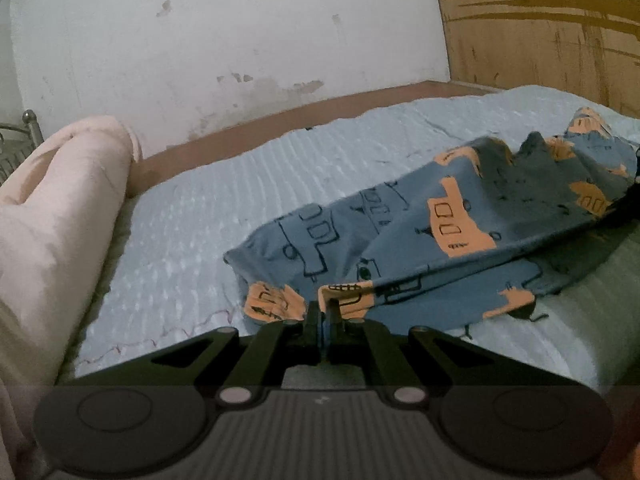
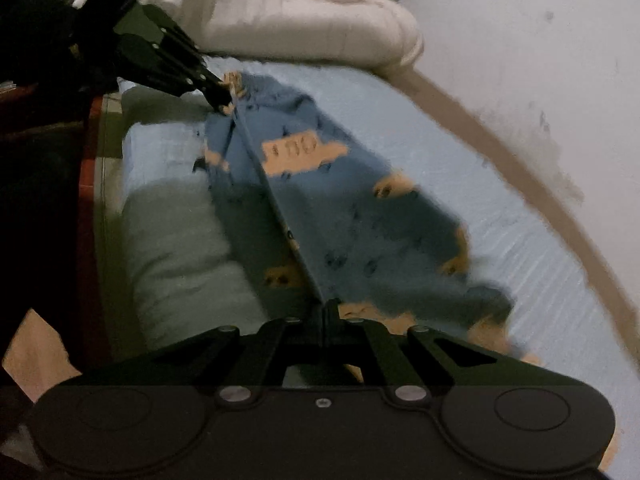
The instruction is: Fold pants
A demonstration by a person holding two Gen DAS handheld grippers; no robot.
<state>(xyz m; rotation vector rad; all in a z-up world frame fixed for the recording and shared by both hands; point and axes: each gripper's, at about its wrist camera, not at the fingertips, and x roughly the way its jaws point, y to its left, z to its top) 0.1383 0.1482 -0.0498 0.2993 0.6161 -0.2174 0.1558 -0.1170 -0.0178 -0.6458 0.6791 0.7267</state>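
Blue cotton pants with orange vehicle print (image 1: 460,216) lie on the pale blue quilted bed (image 1: 240,184), stretched between both closed grippers: left gripper (image 1: 324,312) and right gripper (image 2: 326,310) each pinch an edge. A rolled pink blanket (image 1: 60,200) lies near the stained white wall (image 1: 200,40).

Blue pants (image 1: 400,240) (orange vehicle print).

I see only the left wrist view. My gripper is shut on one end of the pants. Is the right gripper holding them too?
Observer: Yes. The right gripper is shut on the other end of the pants.
Operator: Are the pants hanging slack between us?
Observer: No, one fold edge runs taut from it to the left gripper.
Operator: What lies at the bed's left edge, beyond my view?
Observer: A red-brown floor.
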